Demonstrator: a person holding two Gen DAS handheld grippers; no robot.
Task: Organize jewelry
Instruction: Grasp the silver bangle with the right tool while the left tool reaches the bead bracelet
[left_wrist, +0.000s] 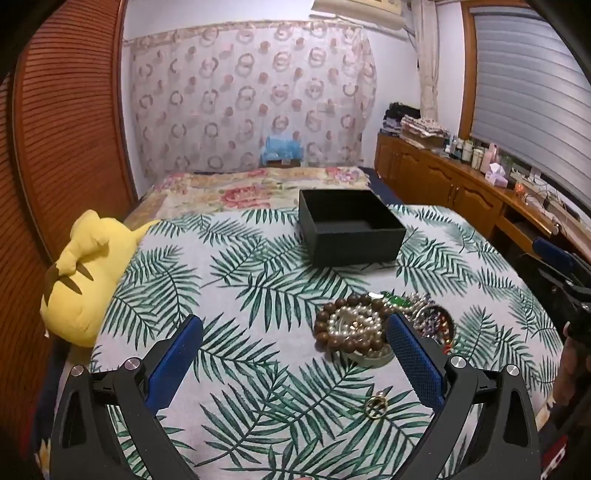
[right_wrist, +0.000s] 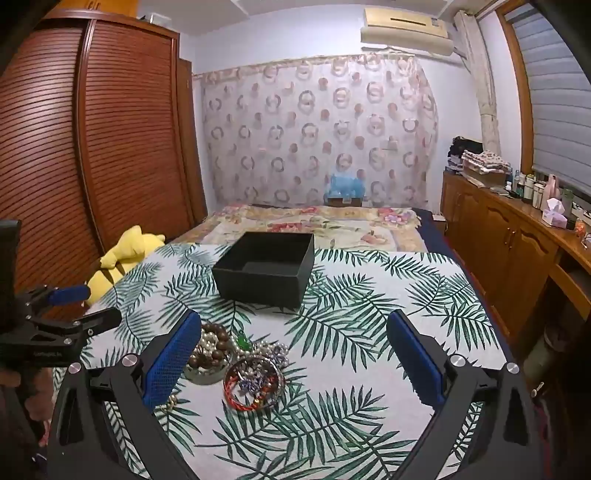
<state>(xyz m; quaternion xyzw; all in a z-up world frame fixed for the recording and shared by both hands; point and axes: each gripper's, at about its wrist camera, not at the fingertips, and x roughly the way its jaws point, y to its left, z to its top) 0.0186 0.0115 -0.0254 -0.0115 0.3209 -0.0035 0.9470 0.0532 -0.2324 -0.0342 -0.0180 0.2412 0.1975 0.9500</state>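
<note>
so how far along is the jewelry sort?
Nothing looks done: the black box is empty. Nothing in hand: left gripper and right gripper are both open, hovering. Left to move: wooden bead bracelet, pearls, the red bangle tangle and a small gold ring on the leaf-print cloth.

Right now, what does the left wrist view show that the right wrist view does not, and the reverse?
Only the left wrist view shows the small gold ring whole, lying apart on the palm-leaf cloth; in the right view the jaw mostly hides it.

Only the right wrist view shows the whole air conditioner and the red bangle pile unobstructed.

Both show the empty black box, the brown bead bracelet around pearls, the yellow plush toy, and both grippers, left and right, with jaws open, holding nothing.
</note>
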